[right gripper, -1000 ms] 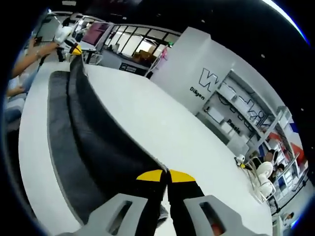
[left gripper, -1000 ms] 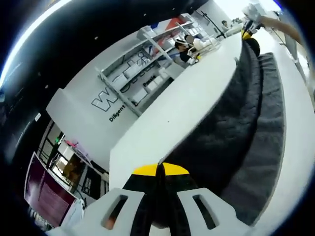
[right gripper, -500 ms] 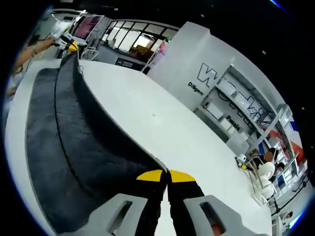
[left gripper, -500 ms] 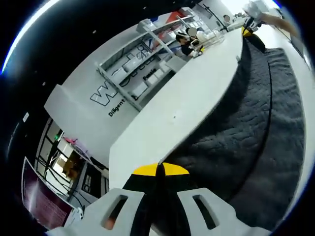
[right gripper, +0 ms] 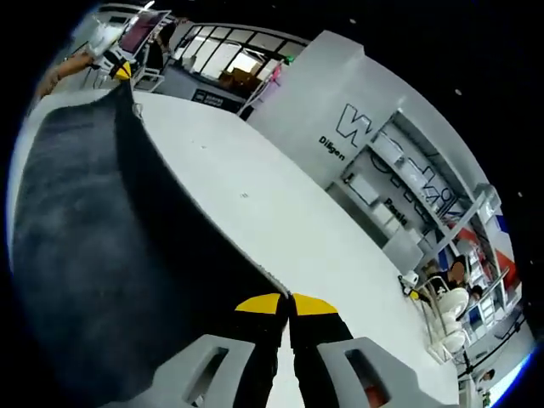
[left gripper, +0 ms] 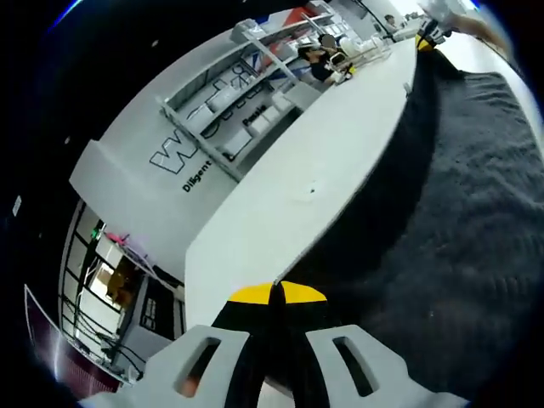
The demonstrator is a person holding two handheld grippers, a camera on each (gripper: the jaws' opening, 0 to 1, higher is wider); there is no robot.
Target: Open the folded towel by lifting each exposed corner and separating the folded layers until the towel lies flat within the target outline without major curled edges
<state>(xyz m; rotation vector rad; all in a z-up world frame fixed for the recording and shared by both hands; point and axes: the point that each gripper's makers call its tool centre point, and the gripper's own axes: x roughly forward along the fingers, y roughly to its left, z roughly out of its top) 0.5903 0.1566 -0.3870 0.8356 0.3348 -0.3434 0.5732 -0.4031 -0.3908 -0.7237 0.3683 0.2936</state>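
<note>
**Towel edge clamped at both ends over the desk**

The left hand-held gripper (left gripper: 279, 293) is closed on the dark grey towel (left gripper: 459, 221), as is the right hand-held gripper (right gripper: 287, 303). The towel edge is held taut between them above the white desk (right gripper: 280, 229), with bare desk beyond. A seated person (left gripper: 319, 64) is seen by the shelves (left gripper: 229, 93) in the left gripper view.

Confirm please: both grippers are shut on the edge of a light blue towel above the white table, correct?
Only the colour is wrong. In the right gripper view the towel is dark grey. Both grippers are shut on its edge above the white table.
</note>
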